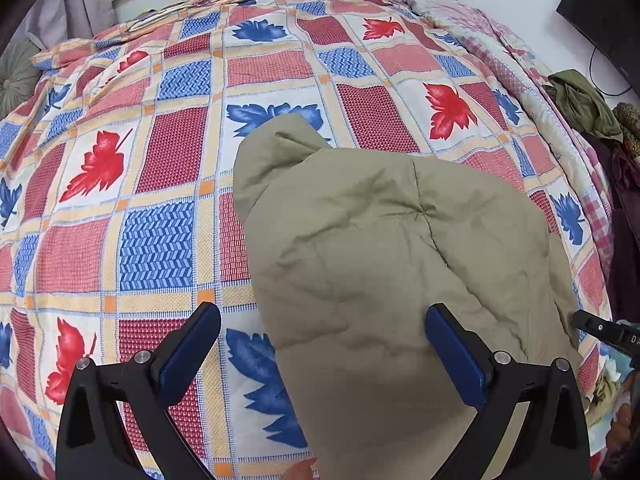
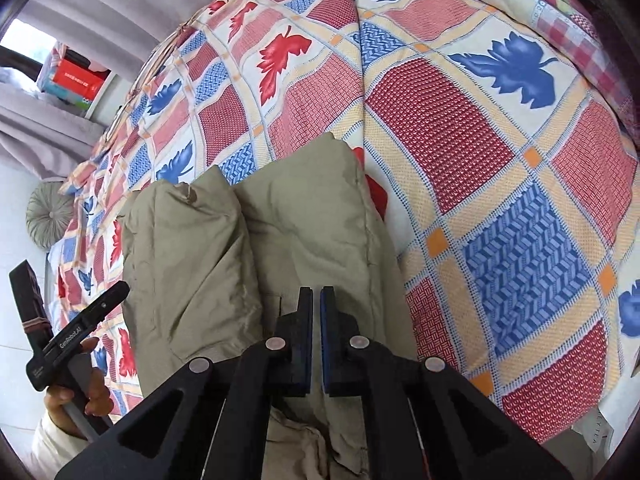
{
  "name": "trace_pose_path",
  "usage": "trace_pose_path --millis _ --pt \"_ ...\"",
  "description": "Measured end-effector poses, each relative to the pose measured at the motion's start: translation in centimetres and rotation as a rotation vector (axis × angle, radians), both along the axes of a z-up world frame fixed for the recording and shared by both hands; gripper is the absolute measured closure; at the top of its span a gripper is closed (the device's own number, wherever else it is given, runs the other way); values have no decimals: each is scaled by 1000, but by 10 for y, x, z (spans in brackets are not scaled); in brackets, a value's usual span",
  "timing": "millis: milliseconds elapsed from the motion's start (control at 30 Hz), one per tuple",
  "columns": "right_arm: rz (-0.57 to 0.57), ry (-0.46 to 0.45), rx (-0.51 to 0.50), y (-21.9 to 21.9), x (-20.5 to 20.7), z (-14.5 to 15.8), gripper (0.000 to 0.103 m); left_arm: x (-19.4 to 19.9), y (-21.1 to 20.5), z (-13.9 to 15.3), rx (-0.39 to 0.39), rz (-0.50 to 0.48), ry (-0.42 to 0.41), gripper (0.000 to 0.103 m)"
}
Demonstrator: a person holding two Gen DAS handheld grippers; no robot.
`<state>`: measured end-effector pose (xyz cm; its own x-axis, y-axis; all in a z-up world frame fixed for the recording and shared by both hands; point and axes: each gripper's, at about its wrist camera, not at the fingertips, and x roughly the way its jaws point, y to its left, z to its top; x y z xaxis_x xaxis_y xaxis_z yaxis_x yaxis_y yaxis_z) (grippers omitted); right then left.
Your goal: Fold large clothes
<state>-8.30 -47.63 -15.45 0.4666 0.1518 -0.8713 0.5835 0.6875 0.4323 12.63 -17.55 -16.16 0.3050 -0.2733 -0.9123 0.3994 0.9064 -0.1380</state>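
Jacket [image 1: 400, 248], khaki and padded, is lying on the bed [image 1: 168, 240] w/ the patchwork leaf quilt, nearer the bed's right edge than the left and reaching toward the near edge. It's looking partly folded already: sides seem brought in, so it's sitting as a narrow puffy bundle, w/ a rounded bit (hood or sleeve, can't tell which) poking toward the far edge. In the right wrist view it's showing as two thick rolls side by side w/ a crease between.

Left gripper [image 1: 322, 354] is hovering above the near part of the jacket, fingers spread wide, holding nothing; one finger is over the quilt, the other over the khaki fabric. Right gripper [image 2: 317, 340] is sitting low over the near part of the jacket, fingers nearly together w/ only a slim gap. Whether any cloth is pinched there can't be told; the gap looks bare at the tips.

Judging progress: prob. past halfway. What's left, I'd guess, is a lengthwise fold, bringing the near end over toward the far end, then flattening. Padding is bulky, so it may be springing back open.
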Motion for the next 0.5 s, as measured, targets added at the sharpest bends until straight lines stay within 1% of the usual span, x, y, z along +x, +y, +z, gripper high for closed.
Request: trace_pose_path --millis 133,200,233,267,333,400,433,500 --pt "0 5 -7 -5 -2 1 98 0 18 -7 -48 16 82 0" --pt "-3 7 -10 -9 -4 0 89 0 27 -13 -69 30 126 0" --pt "-6 3 -10 -11 -5 0 73 -1 30 -15 -76 35 137 0" --pt "-14 0 -16 -14 -7 0 49 -2 34 -17 -82 45 145 0" --pt "-29 -20 -22 -18 -11 1 27 -2 40 -21 -101 60 163 0" --pt "-25 -27 10 -22 -11 -4 27 -2 45 -27 -146 69 205 0" --pt "-19 -28 33 -24 -10 -8 27 -1 47 -32 -185 66 244 0" --pt "-1 -25 77 -26 -8 -18 21 0 49 -40 -249 63 304 0"
